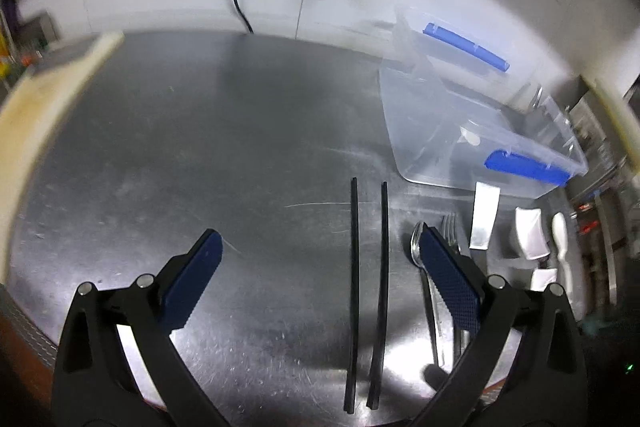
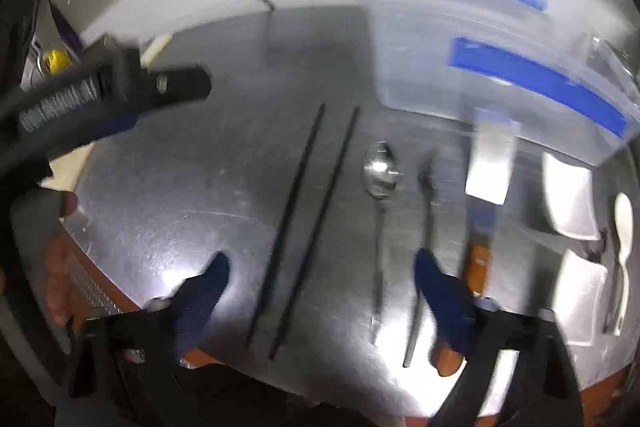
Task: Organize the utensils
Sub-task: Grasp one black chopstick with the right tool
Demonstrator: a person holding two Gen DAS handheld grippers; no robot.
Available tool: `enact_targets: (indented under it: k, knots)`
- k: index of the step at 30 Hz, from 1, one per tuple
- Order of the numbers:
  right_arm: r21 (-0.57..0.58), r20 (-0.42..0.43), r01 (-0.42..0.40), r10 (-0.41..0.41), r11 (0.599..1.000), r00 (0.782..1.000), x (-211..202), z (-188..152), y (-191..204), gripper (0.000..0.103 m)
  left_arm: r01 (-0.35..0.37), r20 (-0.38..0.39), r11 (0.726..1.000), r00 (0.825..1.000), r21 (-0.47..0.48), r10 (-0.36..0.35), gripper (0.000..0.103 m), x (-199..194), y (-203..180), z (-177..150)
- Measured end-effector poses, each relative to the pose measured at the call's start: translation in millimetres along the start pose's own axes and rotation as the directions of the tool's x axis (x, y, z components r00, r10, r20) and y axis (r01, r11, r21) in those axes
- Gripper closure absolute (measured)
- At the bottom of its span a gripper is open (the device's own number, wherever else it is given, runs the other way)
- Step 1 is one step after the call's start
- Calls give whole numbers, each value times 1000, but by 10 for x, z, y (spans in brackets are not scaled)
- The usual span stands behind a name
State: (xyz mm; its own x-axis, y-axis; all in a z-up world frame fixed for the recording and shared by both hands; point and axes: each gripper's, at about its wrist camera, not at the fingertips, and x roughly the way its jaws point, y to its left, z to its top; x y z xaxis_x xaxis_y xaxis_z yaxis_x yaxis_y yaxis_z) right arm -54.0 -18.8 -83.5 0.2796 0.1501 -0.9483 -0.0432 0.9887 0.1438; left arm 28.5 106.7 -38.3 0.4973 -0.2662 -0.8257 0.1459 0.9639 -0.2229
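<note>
- The left gripper (image 1: 320, 247) is hovering over the steel counter (image 1: 200, 147) with jaws spread wide, holding nothing.
- Two black chopsticks (image 1: 354, 291) are lying side by side between its fingers, closer to the right finger.
- A metal spoon (image 1: 418, 251) and fork (image 1: 450, 227) are lying partly behind that right finger.
- The right gripper (image 2: 320, 267) is also gaping empty, with the chopsticks (image 2: 296, 219) and spoon (image 2: 380, 171) lying between its fingers.
- Beyond it, a clear bin with blue handles (image 2: 520, 75) is sitting ahead to the right.
</note>
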Motion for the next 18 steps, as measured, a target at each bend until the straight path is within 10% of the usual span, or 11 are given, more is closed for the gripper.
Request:
enact_targets:
  k: [11,18]
  knots:
    - [32,-246,41,-32,999,969,805,67,441,72,89,-32,990,995,-112,-93,30,272,739,486]
    - [-8,-244,149,-147,989,959,887,169,588,86,182,-99,975,976,-125,-195,30,469,702,457]
